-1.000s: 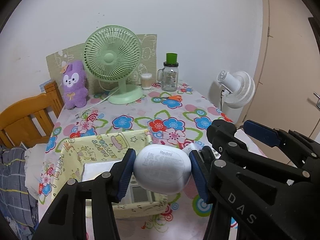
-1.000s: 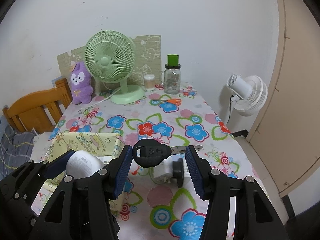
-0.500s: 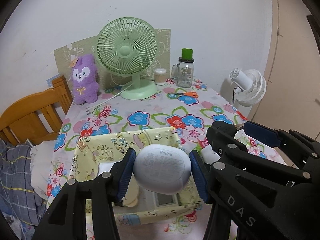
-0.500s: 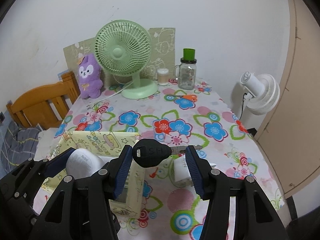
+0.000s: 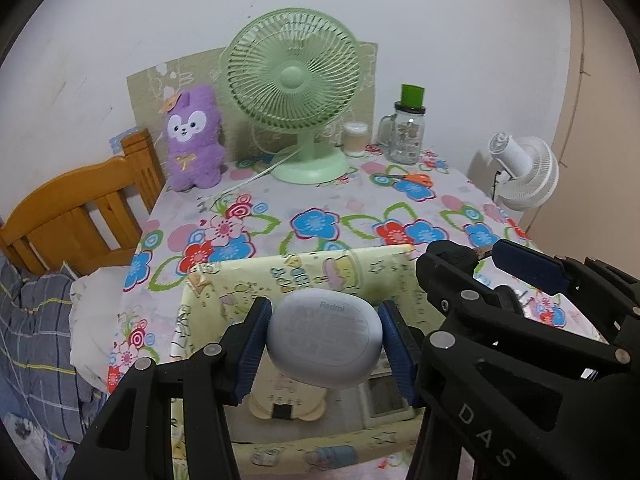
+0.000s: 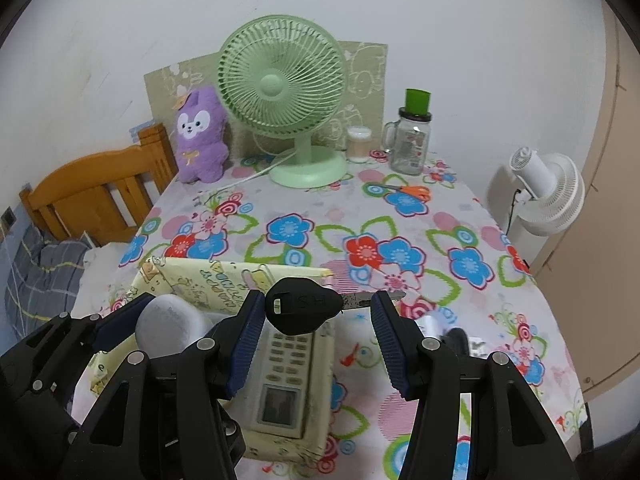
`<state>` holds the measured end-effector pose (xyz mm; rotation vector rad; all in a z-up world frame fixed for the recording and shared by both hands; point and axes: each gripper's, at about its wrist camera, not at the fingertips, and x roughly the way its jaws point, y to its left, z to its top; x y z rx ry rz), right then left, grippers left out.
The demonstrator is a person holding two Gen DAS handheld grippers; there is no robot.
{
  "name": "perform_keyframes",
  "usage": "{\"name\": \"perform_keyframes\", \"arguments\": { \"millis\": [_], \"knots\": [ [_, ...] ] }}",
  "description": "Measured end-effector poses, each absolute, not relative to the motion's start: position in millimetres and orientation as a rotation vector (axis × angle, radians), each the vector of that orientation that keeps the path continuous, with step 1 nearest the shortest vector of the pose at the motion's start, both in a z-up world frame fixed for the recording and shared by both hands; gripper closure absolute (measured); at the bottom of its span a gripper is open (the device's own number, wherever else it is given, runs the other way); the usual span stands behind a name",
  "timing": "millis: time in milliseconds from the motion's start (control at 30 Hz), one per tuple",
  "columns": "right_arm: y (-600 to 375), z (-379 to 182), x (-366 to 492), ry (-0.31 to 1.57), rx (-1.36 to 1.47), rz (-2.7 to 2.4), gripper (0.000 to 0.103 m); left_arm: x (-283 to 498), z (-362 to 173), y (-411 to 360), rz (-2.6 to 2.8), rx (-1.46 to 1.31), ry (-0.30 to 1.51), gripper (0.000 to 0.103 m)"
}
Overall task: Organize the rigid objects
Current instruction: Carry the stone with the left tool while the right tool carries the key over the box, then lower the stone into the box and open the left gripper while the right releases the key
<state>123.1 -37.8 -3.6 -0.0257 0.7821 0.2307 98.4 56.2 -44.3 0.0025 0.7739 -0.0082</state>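
My left gripper [image 5: 324, 346] is shut on a white oval earbud case [image 5: 324, 338], marked Redmi, and holds it over the open yellow cartoon-print box [image 5: 304, 264]. In the box lie a cream remote control [image 6: 286, 376] and a cream flat item [image 5: 286, 404]. My right gripper [image 6: 318, 320] is shut on a black-headed key [image 6: 308, 306]. The key lies crosswise, its head against the left pad and its metal blade reaching the right pad. It hangs over the box's right side [image 6: 320, 432]. The left gripper with the case [image 6: 172, 320] shows at the lower left of the right wrist view.
A floral cloth covers the table [image 6: 360, 216]. At the back stand a green fan [image 6: 280, 80], a purple plush [image 6: 200, 132], a jar with a green lid [image 6: 412, 140] and orange scissors [image 6: 416, 190]. A blurred white and black item [image 6: 444, 330] lies right of the box. A wooden chair [image 6: 92, 184] stands left.
Both grippers have moved left and forward together, still holding the case and the key. The yellow box, earlier off to the lower left, now lies under them.
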Motion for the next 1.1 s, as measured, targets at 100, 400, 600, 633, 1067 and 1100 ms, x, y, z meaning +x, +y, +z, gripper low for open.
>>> {"name": "perform_keyframes", "arguments": {
  "millis": [100,400,600,633,1067,1100],
  "knots": [
    [-29,-7,127,0.790,-0.033,0.242,0.045,102,-48,64,-0.003,0.005,0.785,0.046],
    [-8,-19,143,0.816,-0.051,0.267,0.045,115,-62,81,0.022,0.016,0.828,0.046],
    [3,-28,156,0.837,-0.063,0.280,0.045,127,-75,91,0.026,0.005,0.880,0.046],
    [5,-30,158,0.841,-0.063,0.282,0.045,129,-77,93,0.024,0.001,0.894,0.046],
    [23,-44,176,0.888,-0.052,0.351,0.044,134,-79,104,0.040,-0.012,0.881,0.025],
    [23,-44,176,0.889,-0.053,0.356,0.040,134,-79,104,0.037,-0.014,0.880,0.023]
  ]
}}
